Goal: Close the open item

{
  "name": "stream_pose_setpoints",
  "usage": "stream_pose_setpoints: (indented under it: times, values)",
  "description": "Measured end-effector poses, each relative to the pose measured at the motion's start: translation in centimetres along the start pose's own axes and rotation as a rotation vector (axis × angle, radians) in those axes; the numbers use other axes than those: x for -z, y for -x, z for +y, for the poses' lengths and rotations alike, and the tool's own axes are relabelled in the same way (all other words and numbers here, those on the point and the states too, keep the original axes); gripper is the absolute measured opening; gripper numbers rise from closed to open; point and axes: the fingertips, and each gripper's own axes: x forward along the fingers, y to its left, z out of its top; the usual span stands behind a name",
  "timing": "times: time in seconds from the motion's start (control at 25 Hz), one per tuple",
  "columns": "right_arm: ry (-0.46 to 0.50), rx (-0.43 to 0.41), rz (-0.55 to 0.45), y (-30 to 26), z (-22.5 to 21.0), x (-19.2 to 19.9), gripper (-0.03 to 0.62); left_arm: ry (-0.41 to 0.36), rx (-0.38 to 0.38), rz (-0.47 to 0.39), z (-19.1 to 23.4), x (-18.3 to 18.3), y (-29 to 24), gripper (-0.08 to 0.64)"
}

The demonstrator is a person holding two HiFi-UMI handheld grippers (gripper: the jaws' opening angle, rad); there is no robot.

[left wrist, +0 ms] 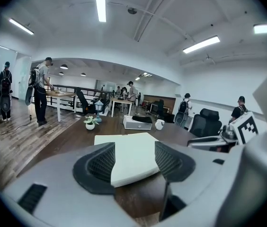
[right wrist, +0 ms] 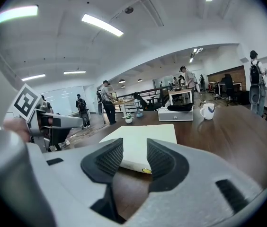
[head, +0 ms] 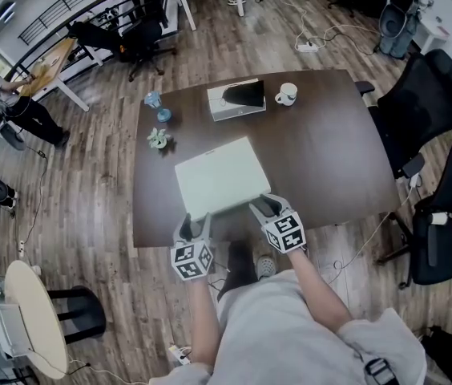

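A white laptop [head: 222, 176] lies flat on the dark brown table [head: 322, 159], its lid down. Both grippers hover at the table's near edge, just in front of it. My left gripper [head: 192, 228] is at the laptop's near left corner, jaws apart, with nothing gripped. My right gripper [head: 263, 207] is at the near right corner, also open. In the left gripper view the laptop [left wrist: 131, 157] shows beyond the gap of the left gripper [left wrist: 134, 162]. In the right gripper view the laptop's [right wrist: 140, 145] front edge shows just past the right gripper [right wrist: 133, 161].
Behind the laptop stand a grey box with a black item on top [head: 236, 100], a white mug [head: 287, 95], a small potted plant [head: 159, 139] and two blue objects [head: 153, 99]. Black office chairs [head: 426, 95] crowd the table's right side. People stand far off.
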Motion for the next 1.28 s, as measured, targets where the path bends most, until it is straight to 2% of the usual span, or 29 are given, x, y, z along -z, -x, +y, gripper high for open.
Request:
stream_pose_setpoints:
  times: [0.52, 0.8, 1.28]
  values:
    - [0.053, 0.012, -0.011, 0.5, 0.4, -0.8, 0.158, -0.003, 0.012, -0.015, 0.4, -0.2, -0.4, 0.255]
    - [0.040, 0.030, -0.015, 1.1, -0.5, -0.8, 0.158, -0.006, 0.024, -0.018, -0.3, -0.5, -0.5, 0.255]
    - [0.059, 0.001, -0.004, 0.6, 0.5, -0.5, 0.158, -0.006, 0.006, -0.012, 0.2, 0.2, 0.0, 0.254]
